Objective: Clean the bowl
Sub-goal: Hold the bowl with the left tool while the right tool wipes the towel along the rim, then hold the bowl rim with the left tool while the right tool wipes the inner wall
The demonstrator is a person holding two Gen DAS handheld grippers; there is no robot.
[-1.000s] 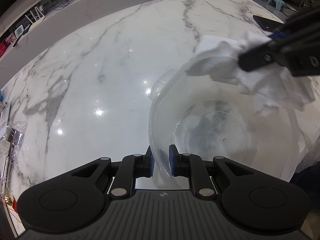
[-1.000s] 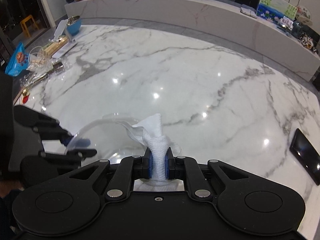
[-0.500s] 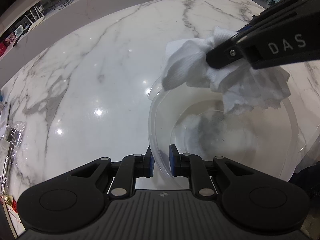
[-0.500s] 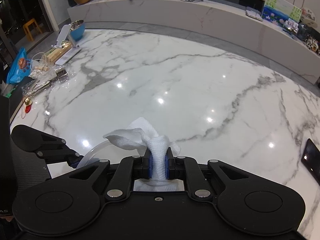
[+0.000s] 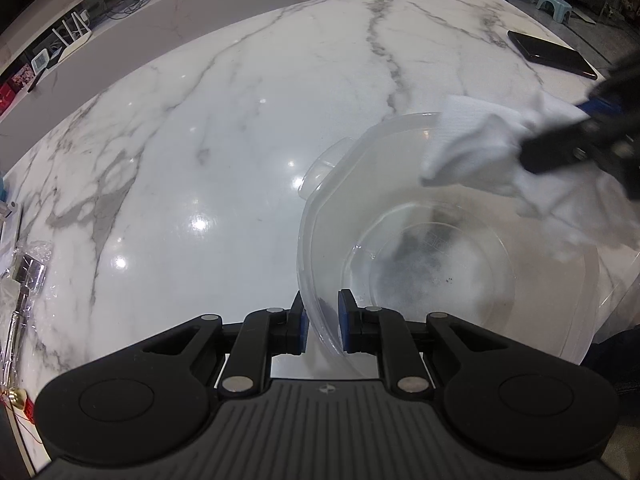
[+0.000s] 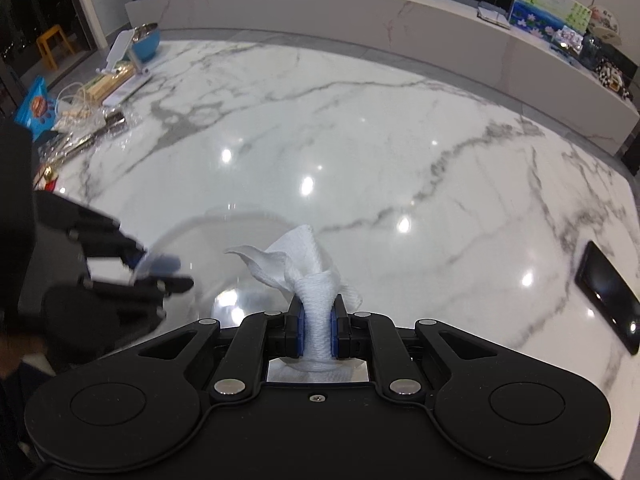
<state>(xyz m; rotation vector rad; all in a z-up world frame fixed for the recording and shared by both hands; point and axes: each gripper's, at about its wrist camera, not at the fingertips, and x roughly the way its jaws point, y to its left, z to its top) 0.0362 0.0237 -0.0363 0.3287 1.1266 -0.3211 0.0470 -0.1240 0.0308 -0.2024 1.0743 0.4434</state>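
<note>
A clear plastic bowl is tilted toward me above the marble table, with dark smears on its bottom. My left gripper is shut on the bowl's near rim. A crumpled white cloth hangs over the bowl's far right rim, pinched by my right gripper, which comes in from the right. In the right wrist view my right gripper is shut on the white cloth. There the bowl shows faintly below and left, with the left gripper on its rim.
A black phone lies at the table's far right corner, also seen as the phone. Clutter of bags, plastic wrap and a blue bowl sits at the table's left end. A foil-wrapped item lies by the left edge.
The right gripper with the cloth rose above the bowl half a second ago, then came back down to the right, onto the far right rim. The left gripper and bowl stayed put.
</note>
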